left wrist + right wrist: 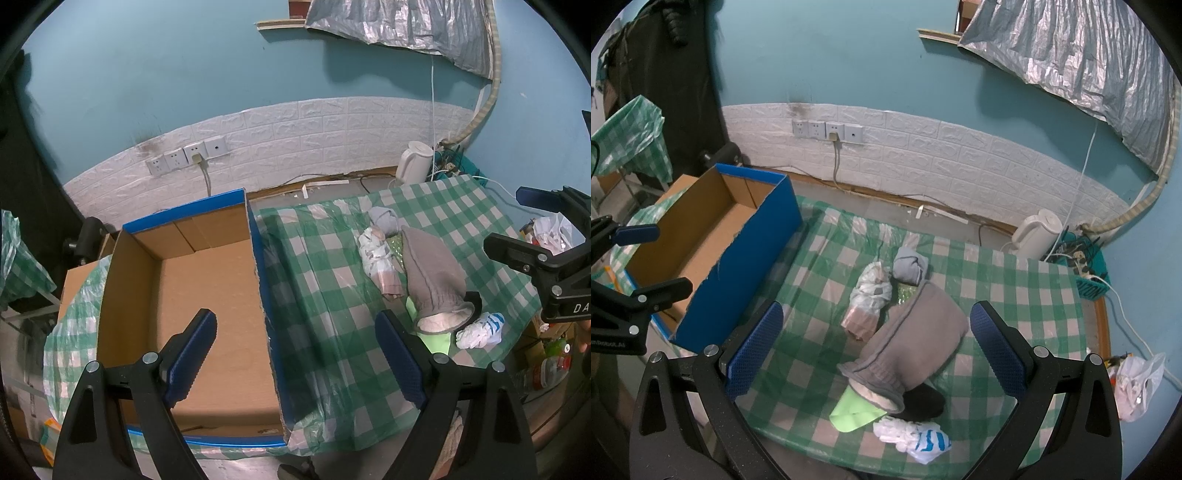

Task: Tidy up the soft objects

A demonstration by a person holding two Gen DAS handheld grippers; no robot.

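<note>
Over box rim [258,258], left gripper [295,350] hung wide open, empty; right gripper [875,347] gaped likewise above grey sock [916,339], checked cloth [820,332] bare between.

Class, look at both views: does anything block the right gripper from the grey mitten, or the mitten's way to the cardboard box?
Nothing visible does. The right gripper hangs open over the grey mitten, and only bare checked tablecloth lies between it and the open cardboard box.

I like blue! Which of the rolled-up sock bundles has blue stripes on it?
The white bundle at the table's near edge, beside the green cloth. The other bundles farther back are grey or white and pink, with no blue.
</note>
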